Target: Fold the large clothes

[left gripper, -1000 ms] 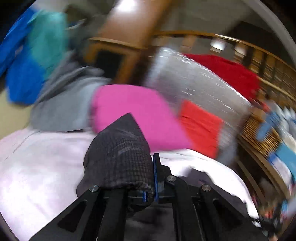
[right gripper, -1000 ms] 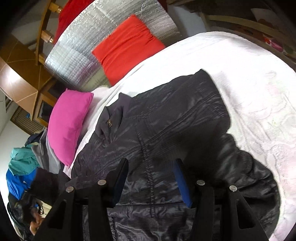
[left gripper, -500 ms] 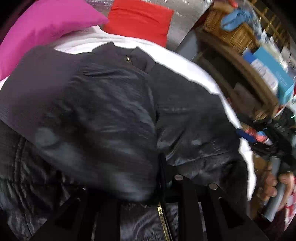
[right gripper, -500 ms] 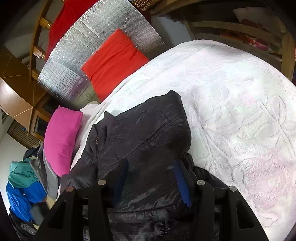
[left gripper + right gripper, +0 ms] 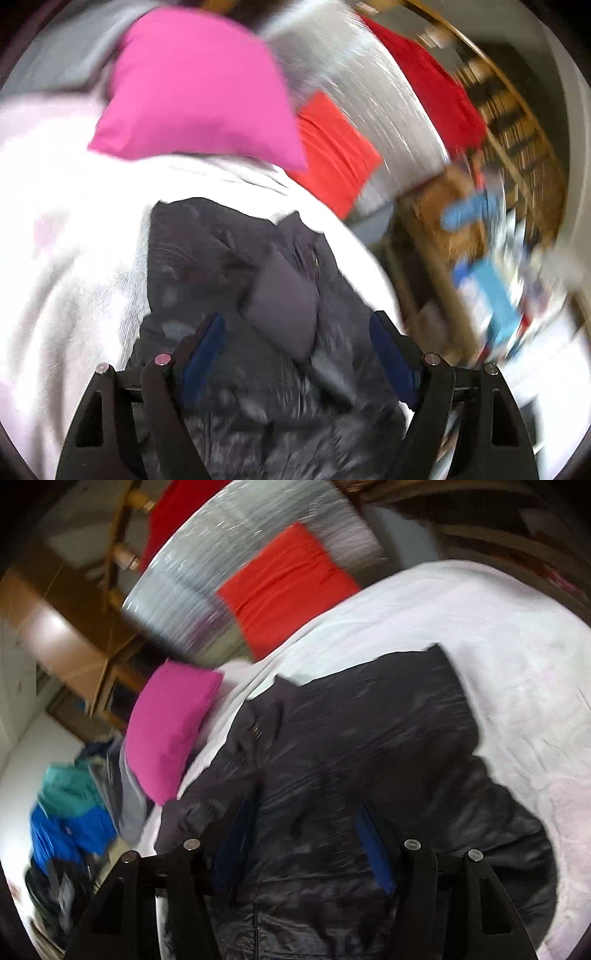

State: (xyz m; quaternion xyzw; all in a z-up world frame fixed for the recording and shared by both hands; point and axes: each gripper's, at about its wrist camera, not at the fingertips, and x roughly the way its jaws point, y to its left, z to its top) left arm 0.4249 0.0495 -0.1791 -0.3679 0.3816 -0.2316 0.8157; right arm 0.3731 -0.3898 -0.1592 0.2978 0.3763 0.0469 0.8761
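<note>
On one bedspread [image 5: 498,635]: one jacket [image 5: 369,738], two pillows [image 5: 170,720].

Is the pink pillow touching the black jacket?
Apart. The left wrist view shows white bedcover between the pink pillow and black jacket.

pink pillow [image 5: 195,85], red cushion [image 5: 284,587], white bedspread [image 5: 517,657]
</note>
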